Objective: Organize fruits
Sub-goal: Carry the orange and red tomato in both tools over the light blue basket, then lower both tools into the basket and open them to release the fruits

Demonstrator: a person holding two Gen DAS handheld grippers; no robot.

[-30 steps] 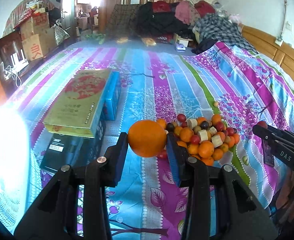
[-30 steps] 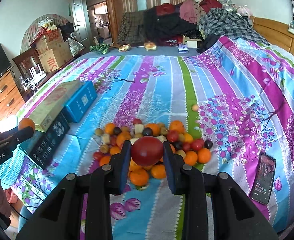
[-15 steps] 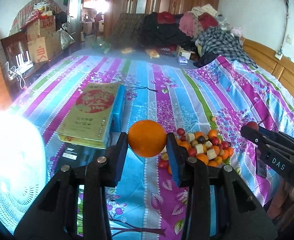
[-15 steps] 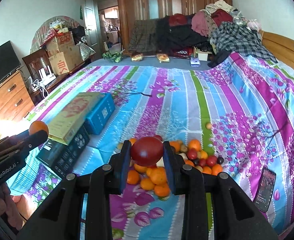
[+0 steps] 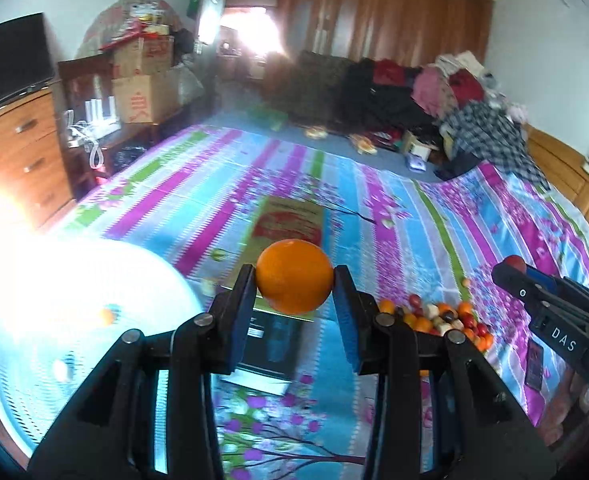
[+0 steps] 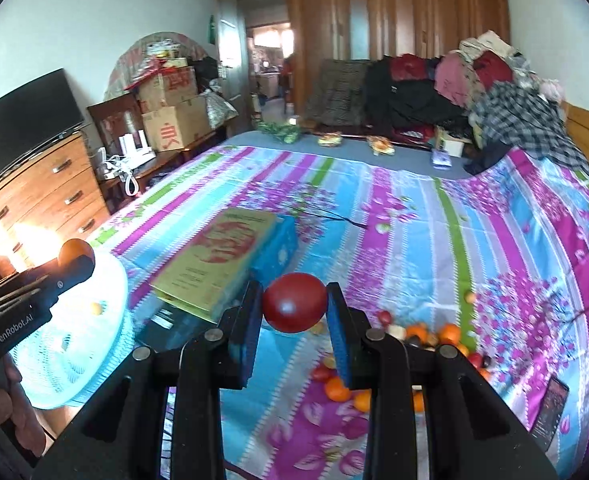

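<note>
Overhead, wardrobe (image 6: 394, 20) backs the striped bedspread (image 6: 414, 240).

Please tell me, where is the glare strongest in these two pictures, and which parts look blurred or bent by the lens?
Left wrist view: strong glare washes out the left edge and most of the blue basket; the bedsheet and the fruit pile are motion-blurred, while the orange stays sharp. Right wrist view: a smaller glare beside the dresser; the yellow box is blurred. In both, the fisheye lens curves the walls.
</note>
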